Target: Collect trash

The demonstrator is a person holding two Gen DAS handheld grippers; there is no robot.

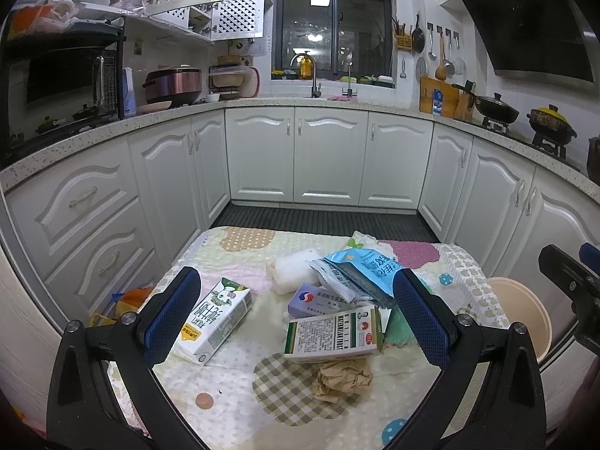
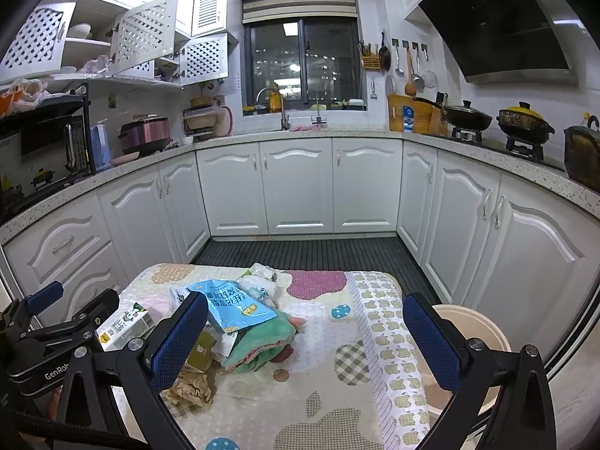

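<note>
Trash lies in a heap on a small table with a patterned cloth (image 1: 262, 405). In the left wrist view: a white milk carton (image 1: 215, 318), a white-green medicine box (image 1: 333, 335), a purple box (image 1: 317, 300), a blue foil bag (image 1: 356, 272), a white wad (image 1: 294, 270) and a crumpled brown paper (image 1: 343, 377). My left gripper (image 1: 296, 318) is open above the heap, empty. My right gripper (image 2: 305, 341) is open and empty above the table's right half, with the blue bag (image 2: 234, 305), a green cloth (image 2: 262, 341) and the brown paper (image 2: 193, 384) on its left side.
A beige bin (image 2: 476, 322) stands on the floor right of the table; it also shows in the left wrist view (image 1: 525, 311). White cabinets and counters ring a dark floor mat (image 2: 307, 255). An orange bag (image 1: 127, 300) lies on the floor at left.
</note>
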